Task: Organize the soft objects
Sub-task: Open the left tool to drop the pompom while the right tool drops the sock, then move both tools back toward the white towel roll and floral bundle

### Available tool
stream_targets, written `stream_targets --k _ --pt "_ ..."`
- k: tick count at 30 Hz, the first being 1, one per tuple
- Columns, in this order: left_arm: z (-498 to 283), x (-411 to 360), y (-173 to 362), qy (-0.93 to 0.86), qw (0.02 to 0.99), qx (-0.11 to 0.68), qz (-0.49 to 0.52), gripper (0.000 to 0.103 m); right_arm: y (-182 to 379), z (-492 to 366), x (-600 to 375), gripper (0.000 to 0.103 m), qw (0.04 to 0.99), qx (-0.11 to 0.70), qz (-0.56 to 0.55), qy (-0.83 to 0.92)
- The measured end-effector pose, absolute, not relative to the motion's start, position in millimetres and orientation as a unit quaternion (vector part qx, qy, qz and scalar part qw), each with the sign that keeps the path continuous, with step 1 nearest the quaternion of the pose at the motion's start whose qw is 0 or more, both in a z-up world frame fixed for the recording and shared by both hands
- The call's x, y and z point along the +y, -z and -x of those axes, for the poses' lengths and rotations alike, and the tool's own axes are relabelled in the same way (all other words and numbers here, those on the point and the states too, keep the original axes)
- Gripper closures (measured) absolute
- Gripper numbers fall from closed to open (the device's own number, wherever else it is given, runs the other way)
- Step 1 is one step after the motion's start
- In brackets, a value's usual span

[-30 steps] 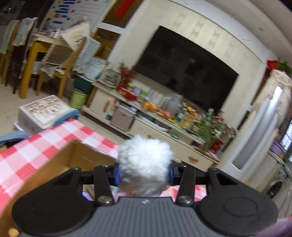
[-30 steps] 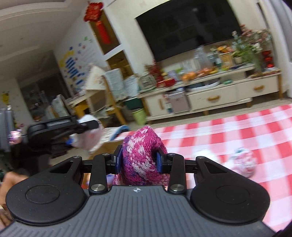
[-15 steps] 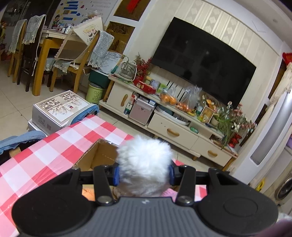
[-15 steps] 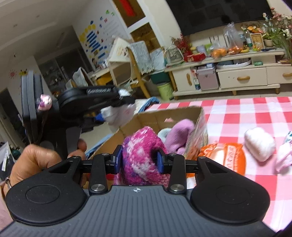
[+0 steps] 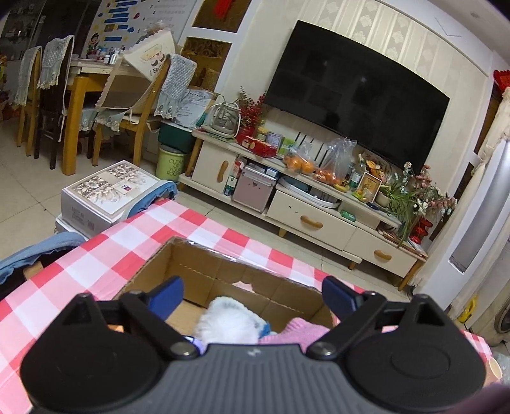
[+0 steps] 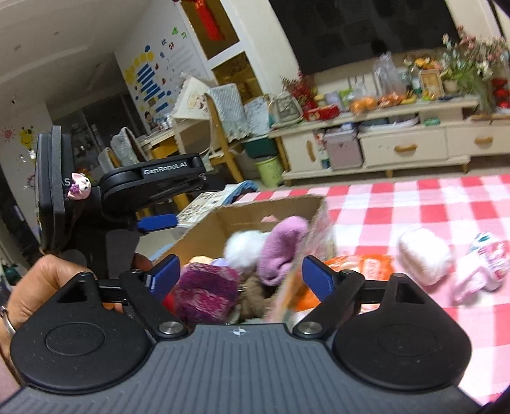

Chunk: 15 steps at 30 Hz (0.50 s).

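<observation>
Both our grippers, left point(image 5: 251, 294) and right point(image 6: 239, 274), have just sprung wide, nothing pinched. White fluffy pom-pom point(image 5: 228, 321) and magenta knitted ball point(image 6: 205, 291) lie in the open cardboard box point(image 6: 255, 207). Risk: heaped contents spilling over its rim.

A lived-in sitting room under indoor light: large dark television point(image 5: 353, 95) mounted on a pale panelled wall point(image 5: 382, 28), above a long cream cabinet point(image 5: 306, 219) crowded with bagged oranges, potted flowers and packets. Far left, wooden dining chairs point(image 5: 146, 105) with lace covers around a yellow-legged table point(image 5: 79, 86). Pale tiled floor point(image 5: 28, 191); green bin point(image 5: 170, 164) beside the cabinet. Colourful wall stickers point(image 6: 149, 76) beyond.
</observation>
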<state>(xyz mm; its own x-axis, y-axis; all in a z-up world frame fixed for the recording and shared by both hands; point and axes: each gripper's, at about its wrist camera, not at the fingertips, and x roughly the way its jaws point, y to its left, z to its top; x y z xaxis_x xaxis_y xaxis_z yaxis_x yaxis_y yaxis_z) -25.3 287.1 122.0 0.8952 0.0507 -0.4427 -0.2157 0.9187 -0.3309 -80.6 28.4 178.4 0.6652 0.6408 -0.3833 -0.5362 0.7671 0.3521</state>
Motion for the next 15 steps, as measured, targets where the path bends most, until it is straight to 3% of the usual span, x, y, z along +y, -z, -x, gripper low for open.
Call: stream_targets --k 15 --pt "23 253 -122 -0.051 0.958 0.23 0.165 0.001 -164 96 -5 0.0 0.935 0.239 -0.071 -0.252"
